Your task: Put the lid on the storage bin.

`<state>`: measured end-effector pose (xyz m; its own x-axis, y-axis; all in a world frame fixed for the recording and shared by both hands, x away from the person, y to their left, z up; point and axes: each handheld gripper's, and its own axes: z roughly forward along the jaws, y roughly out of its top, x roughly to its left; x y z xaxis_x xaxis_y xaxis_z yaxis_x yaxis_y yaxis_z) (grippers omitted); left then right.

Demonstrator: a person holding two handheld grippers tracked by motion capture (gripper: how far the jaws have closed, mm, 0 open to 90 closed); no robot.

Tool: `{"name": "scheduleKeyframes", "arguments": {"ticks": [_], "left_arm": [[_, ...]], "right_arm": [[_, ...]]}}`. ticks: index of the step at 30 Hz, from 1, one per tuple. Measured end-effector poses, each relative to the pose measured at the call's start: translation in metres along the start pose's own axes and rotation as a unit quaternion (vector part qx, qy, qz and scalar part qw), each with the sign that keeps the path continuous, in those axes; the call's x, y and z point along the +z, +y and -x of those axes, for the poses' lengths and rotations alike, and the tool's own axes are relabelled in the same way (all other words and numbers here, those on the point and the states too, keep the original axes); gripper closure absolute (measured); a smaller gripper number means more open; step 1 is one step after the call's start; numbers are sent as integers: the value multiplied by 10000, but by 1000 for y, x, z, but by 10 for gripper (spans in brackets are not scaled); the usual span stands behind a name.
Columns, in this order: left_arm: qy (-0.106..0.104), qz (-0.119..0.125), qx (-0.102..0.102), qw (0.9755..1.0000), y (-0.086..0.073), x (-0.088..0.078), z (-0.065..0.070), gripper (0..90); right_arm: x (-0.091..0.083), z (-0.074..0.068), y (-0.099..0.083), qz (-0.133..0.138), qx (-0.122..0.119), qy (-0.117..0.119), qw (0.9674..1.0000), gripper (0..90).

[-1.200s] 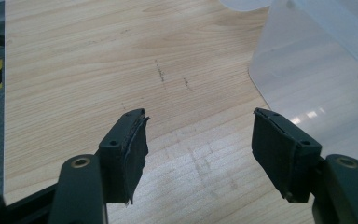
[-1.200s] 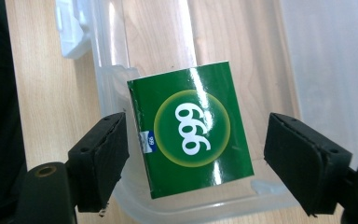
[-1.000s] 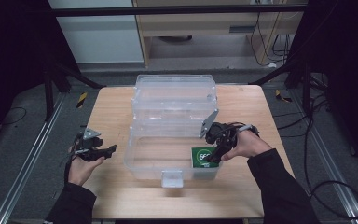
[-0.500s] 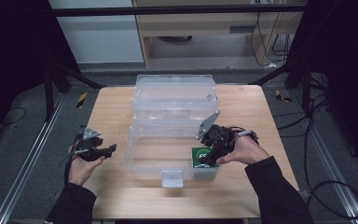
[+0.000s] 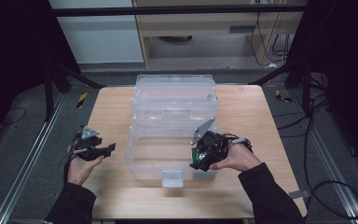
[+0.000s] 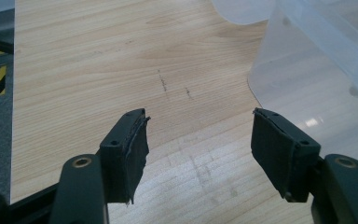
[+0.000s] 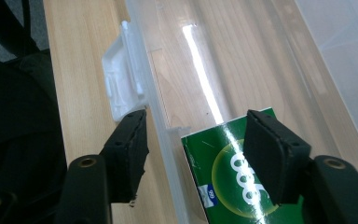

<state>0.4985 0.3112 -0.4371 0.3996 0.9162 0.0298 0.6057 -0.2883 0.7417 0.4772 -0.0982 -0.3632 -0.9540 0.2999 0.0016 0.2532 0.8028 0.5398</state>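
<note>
Moved: right tool (image 5: 200, 158) slid from the bin's right wall toward the near right corner, jaws closing partway meanwhile; left tool (image 5: 103, 150) kept its place near the worktop's left edge.
Right tool state: jaws still apart, straddling the bin's (image 5: 145, 173) near wall, one jaw outside over the worktop (image 5: 242, 107), the other inside above the green box (image 7: 223, 186); pads not seen pressing on wall or box.
Green box: lying flat on the bin floor, in the near right corner, tucked against the near wall; also seen from above as a green patch (image 5: 196, 155) just under the tool.
Left tool state: jaws wide apart, nothing between them, bare wood below (image 6: 198, 154); pointing toward the bin's left wall.
Bin: clear plastic, mid-worktop, open; lid (image 5: 175, 95) hinged back toward the far edge.
Latch: white tab (image 5: 172, 178) on the near wall's middle, facing the near edge; in the right gripper view just beyond the outer jaw (image 7: 121, 86).
Hands: left hand (image 5: 80, 165) near the left edge, right hand (image 5: 237, 158) just right of the bin's near right corner.
</note>
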Motion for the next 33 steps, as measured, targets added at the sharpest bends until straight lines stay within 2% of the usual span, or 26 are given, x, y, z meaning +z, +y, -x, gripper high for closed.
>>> {"name": "scheduleKeyframes", "arguments": {"ticks": [2,8,18,25,33], "left_arm": [[17,8,-26,10000,0,0,-1,355],[39,-2,-24,10000,0,-1,-1,354],[38,20,-17,10000,1,-1,0,357],[27,70,-8,10000,1,-3,1,359],[29,86,1,10000,1,-4,0,360]], "right_arm": [[1,-1,-1,20,65,31,10000,423],[9,-5,0,-36,33,139,9999,436],[20,-11,8,-46,-87,164,9998,433],[30,-16,18,-130,-233,224,9994,447],[40,-18,22,-317,-235,314,9987,480]]}}
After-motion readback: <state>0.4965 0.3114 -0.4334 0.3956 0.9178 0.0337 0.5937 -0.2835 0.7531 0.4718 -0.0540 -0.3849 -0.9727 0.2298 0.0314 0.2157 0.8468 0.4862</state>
